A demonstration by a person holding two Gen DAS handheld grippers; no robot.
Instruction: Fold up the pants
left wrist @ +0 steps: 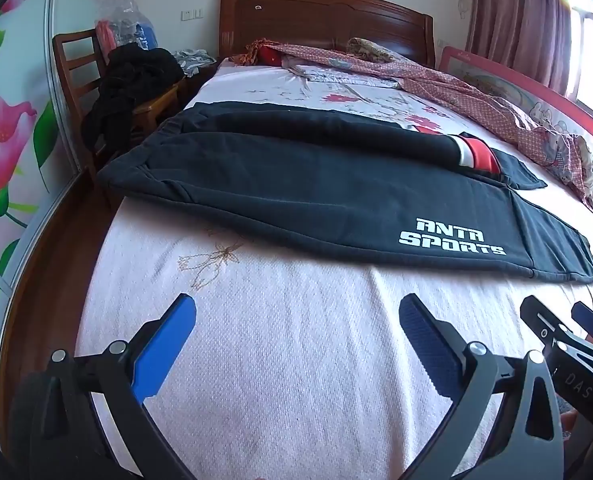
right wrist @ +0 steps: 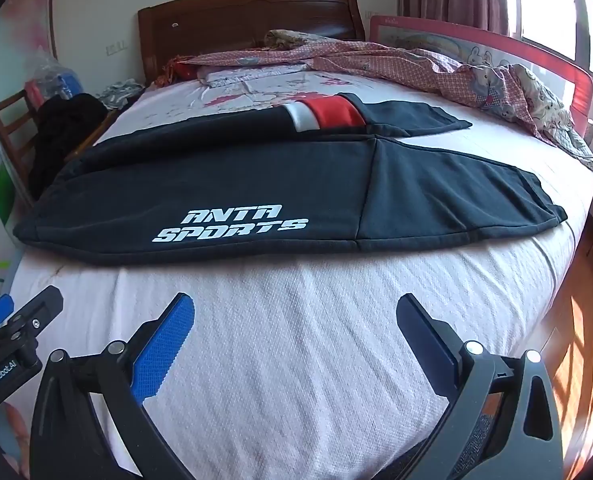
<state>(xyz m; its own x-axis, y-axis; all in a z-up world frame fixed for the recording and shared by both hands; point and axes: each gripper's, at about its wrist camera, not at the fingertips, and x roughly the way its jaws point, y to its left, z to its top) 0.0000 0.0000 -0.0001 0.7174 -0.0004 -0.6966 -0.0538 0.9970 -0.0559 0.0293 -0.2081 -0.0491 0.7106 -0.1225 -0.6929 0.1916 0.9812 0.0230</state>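
Note:
Black pants (left wrist: pixel 296 184) with white "ANTA SPORTS" lettering lie flat across the pink bed, waistband at the left, leg ends at the right; the far leg shows a red and white band (left wrist: pixel 476 154). They also show in the right wrist view (right wrist: pixel 276 184). My left gripper (left wrist: pixel 296 320) is open and empty above bare sheet, short of the pants' near edge. My right gripper (right wrist: pixel 294 316) is open and empty, also short of the near edge. The right gripper (left wrist: pixel 564 320) shows at the left view's right edge; the left gripper (right wrist: pixel 24 312) shows at the right view's left edge.
The bed sheet (left wrist: pixel 296 360) is pink. A crumpled patterned quilt (right wrist: pixel 436 68) lies along the far right by a red bed rail (right wrist: pixel 536 56). A wooden headboard (left wrist: pixel 324 20) stands at the back. A chair with dark clothes (left wrist: pixel 128 76) stands left of the bed.

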